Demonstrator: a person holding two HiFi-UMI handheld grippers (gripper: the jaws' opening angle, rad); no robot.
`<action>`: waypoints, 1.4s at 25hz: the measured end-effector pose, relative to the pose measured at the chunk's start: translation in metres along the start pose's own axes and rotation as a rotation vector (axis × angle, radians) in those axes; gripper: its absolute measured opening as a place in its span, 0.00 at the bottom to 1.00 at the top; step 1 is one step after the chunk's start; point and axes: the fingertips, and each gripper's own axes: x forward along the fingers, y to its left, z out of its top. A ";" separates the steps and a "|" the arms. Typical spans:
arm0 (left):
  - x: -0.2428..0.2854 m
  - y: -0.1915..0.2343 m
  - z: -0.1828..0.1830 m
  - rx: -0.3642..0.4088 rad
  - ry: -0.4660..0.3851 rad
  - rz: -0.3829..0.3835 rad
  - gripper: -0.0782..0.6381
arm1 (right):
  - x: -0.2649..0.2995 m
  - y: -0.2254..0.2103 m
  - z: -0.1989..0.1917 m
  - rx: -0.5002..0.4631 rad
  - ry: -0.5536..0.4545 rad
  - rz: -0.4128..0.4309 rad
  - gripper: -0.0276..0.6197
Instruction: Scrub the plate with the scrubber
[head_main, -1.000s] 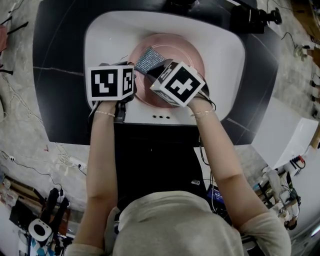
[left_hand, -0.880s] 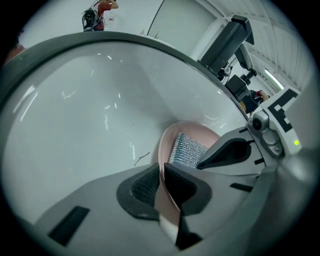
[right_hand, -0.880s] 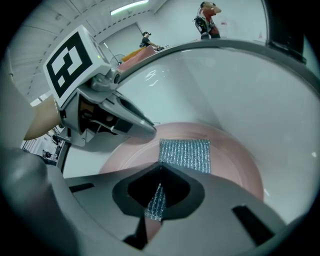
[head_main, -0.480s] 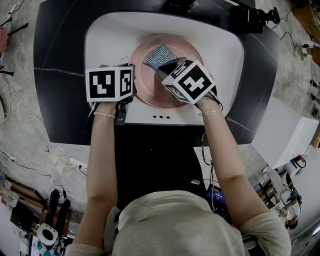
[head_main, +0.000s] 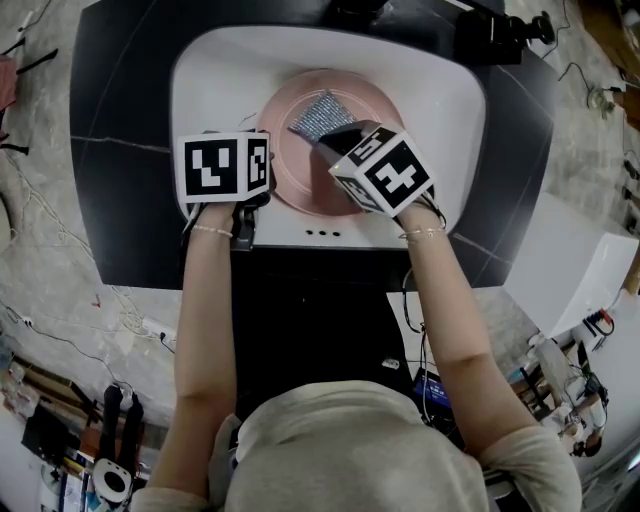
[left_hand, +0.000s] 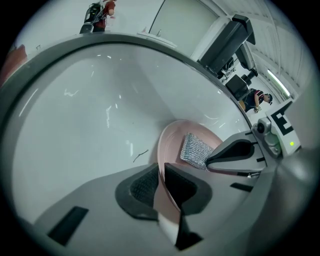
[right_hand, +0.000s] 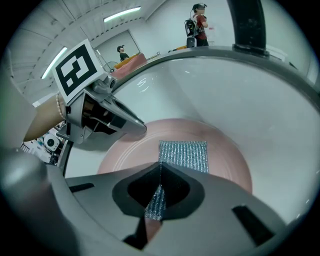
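round pink plate (head_main: 300, 180) seated in the white oval sink basin (head_main: 200, 80), both held by 2 grippers. its left rim is clamped between the almost closed jaws of the left gripper (left_hand: 161, 175). a silver mesh scrubber (right_hand: 184, 155) is pinched by the right gripper (right_hand: 159, 175) (jaws nearly together) and is spread over the plate's inner face.

We note a black counter (head_main: 120, 200) with a white sink basin (head_main: 210, 80) set into it. A round pink plate (head_main: 375, 110) sits inside the basin, nearer its near wall. Three small overflow holes (head_main: 322, 234) mark that wall, just beside the plate's rim.
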 end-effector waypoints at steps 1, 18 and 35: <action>-0.001 0.000 0.000 -0.006 -0.004 0.000 0.17 | -0.001 0.001 0.000 0.004 -0.008 -0.001 0.07; -0.037 0.005 0.018 -0.120 -0.146 0.020 0.17 | -0.045 0.007 0.018 0.163 -0.228 -0.005 0.07; -0.138 -0.067 0.057 -0.006 -0.419 -0.257 0.16 | -0.141 0.033 0.054 0.310 -0.607 -0.018 0.07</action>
